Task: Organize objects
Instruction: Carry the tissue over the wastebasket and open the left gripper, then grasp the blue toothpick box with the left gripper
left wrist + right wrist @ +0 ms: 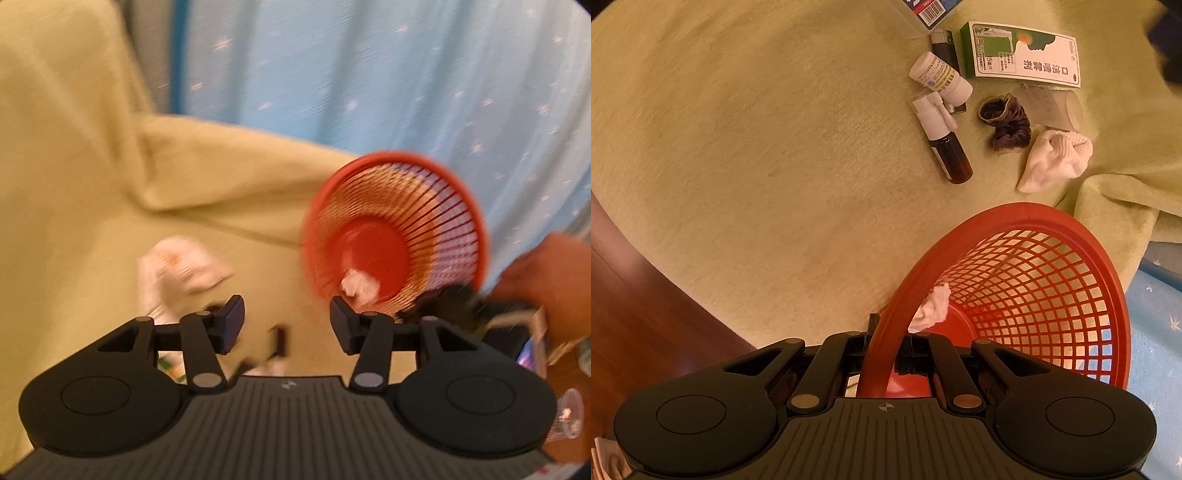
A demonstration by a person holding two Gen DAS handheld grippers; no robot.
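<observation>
Red mesh basket [1034,280] tipped on the yellow-green blanket [775,184], white crumpled wad [932,306] inside. Right gripper [886,354] clamped on its rim; left gripper [287,319] jaws apart, empty. Right view only — spray bottle [945,140], pill bottle [938,75], med box [1023,55], dark scrunchie [1004,122], white sock [1056,158].

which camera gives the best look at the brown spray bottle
The right wrist view: the brown spray bottle lies sharp and whole on the yellow blanket, white nozzle visible. The left wrist view is motion-blurred and shows no recognisable bottle.
</observation>
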